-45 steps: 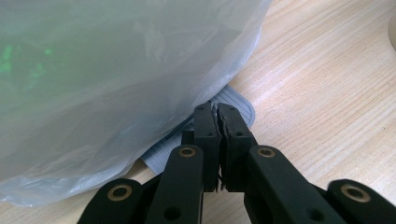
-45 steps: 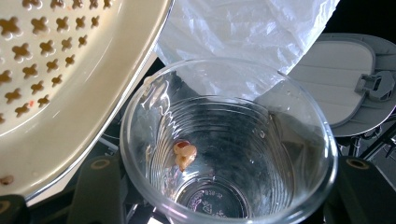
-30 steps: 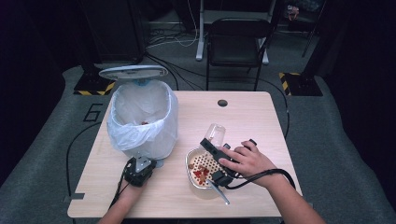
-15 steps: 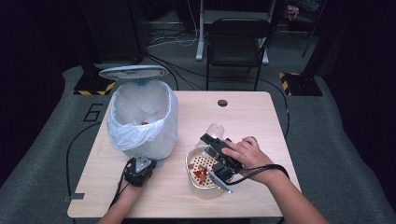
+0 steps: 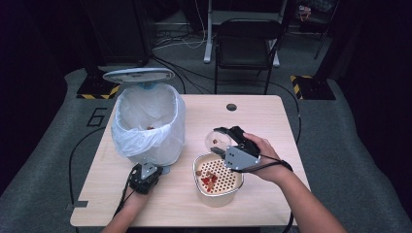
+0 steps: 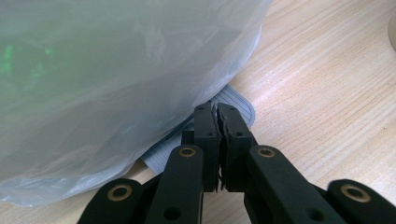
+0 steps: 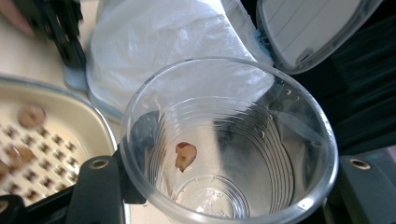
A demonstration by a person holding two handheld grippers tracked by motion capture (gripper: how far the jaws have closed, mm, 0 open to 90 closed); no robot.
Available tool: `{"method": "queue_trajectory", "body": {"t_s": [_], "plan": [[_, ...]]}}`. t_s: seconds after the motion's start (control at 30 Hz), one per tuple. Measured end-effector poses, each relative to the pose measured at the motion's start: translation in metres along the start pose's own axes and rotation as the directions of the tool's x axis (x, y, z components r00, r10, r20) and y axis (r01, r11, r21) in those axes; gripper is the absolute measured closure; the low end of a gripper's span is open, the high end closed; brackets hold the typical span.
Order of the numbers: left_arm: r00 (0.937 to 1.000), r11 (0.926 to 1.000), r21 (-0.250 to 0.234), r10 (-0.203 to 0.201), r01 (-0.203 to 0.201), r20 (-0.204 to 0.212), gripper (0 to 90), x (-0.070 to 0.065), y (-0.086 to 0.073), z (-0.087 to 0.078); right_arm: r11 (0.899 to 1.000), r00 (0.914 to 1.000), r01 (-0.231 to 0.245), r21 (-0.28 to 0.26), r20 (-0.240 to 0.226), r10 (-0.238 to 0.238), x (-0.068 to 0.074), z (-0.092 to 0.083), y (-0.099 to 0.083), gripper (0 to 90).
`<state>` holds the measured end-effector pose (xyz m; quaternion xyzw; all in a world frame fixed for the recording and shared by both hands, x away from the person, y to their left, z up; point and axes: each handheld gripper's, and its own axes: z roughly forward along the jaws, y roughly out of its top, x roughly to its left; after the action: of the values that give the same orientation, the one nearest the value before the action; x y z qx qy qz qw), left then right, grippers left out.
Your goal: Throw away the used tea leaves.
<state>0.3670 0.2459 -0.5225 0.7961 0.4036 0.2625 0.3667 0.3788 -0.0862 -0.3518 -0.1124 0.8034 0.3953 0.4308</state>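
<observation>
Nearest the person, the left gripper rests low on the wooden table, jaws pressed fully together with nothing between them, tips right at the pedal poking out from under the bin's white liner bag.

Just beyond and to the right sits the cream strainer bowl, red-brown food scraps on its perforated floor. The right gripper is above its far rim, jaws spread wide around a clear plastic cup, gripping it on both sides. The cup lies tipped, long axis along the jaws, mouth facing the lined trash bin; one scrap clings inside.

So the bin lies straight ahead of the cup's mouth, to the left of the right gripper, lid standing open. The right hand has the carry.

On the grey floor left of the table, a "6" is marked; no other writing can be read.
</observation>
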Motion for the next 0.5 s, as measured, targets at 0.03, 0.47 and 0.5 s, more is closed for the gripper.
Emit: {"method": "queue_trajectory", "body": {"t_s": [0.03, 0.47, 0.5], "plan": [[1.0000, 1.0000, 0.000, 0.001, -0.001, 0.000, 86.8, 0.000, 0.000, 0.000, 0.999, 0.9993, -0.035, -0.003, -0.013, 0.035, -0.002, 0.001, -0.001, 36.9], [1.0000, 1.0000, -0.001, -0.002, 0.002, 0.002, 86.8, 0.000, 0.000, 0.000, 0.922, 0.9222, -0.382, -0.063, -0.090, 0.376, -0.031, 0.016, -0.013, 37.4], [1.0000, 1.0000, -0.002, -0.003, 0.003, 0.002, 86.8, 0.000, 0.000, 0.000, 0.908, 0.9083, -0.413, -0.068, -0.101, 0.406, -0.034, 0.016, -0.014, 37.4]]}}
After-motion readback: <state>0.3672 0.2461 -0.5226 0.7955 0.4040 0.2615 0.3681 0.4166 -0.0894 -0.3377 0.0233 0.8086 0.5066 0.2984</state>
